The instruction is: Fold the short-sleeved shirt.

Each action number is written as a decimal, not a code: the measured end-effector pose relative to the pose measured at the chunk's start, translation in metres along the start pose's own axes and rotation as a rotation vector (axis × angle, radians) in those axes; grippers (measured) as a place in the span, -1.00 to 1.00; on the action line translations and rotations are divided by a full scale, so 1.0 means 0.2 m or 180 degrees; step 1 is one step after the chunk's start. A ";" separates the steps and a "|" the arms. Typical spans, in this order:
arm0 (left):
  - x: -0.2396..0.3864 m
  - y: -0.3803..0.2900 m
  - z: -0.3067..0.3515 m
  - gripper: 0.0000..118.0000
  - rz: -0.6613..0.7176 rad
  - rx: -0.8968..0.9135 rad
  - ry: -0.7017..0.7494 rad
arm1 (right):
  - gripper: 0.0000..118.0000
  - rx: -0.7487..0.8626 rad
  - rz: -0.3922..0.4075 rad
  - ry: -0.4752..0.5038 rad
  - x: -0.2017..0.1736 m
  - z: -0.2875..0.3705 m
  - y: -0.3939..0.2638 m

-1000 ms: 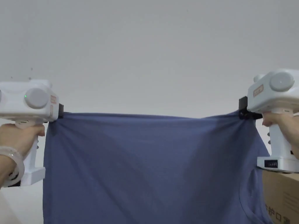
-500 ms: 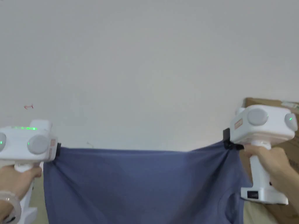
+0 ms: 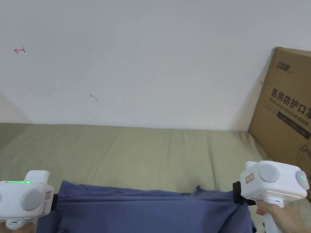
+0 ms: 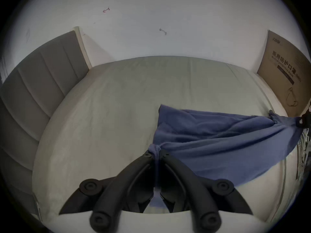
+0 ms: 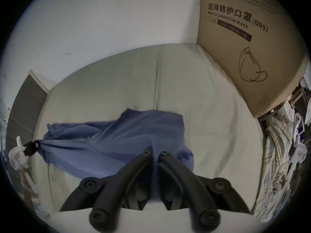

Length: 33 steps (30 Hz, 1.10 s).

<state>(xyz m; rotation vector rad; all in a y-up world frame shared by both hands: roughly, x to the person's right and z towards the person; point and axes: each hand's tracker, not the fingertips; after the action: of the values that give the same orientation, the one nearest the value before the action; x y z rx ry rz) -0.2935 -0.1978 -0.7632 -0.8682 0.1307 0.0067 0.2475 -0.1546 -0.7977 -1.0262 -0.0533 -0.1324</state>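
Observation:
The blue short-sleeved shirt stretches between my two grippers low over the pale green bed, its far part resting on the sheet. My left gripper is shut on the shirt's left corner; the left gripper view has the cloth bunched between the closed jaws of that gripper. My right gripper is shut on the right corner, and in the right gripper view the fabric runs into the closed jaws of the gripper. Farther off there, the left gripper pinches the other end.
A big cardboard box leans against the white wall at the bed's right side. A grey padded headboard bounds the bed on the left. Striped cloth and clutter lie beyond the right edge.
Both grippers have come down with the shirt, from holding it hanging upright to bringing it low over the bed. The head camera has tilted down too, so bed and box now show.

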 end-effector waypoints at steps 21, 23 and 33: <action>-0.28 -1.40 1.18 -0.98 -0.0459 -0.0155 -0.0021 | -0.95 0.0158 -0.0294 0.0173 0.20 0.85 -1.68; -0.31 -1.49 1.24 -0.99 -0.0379 -0.0142 -0.0049 | -0.95 0.0124 -0.0296 0.0186 0.21 0.88 -1.81; -0.30 -1.67 1.28 -0.72 -0.0336 -0.0193 -0.0019 | -0.90 0.0038 -0.0298 0.0159 0.27 0.87 -2.06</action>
<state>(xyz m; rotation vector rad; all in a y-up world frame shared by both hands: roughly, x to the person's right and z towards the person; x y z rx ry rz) -0.3051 -0.2153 -0.3384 -0.9347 0.0792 -0.0857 0.2488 -0.2198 -0.3521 -1.0084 -0.0567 -0.2426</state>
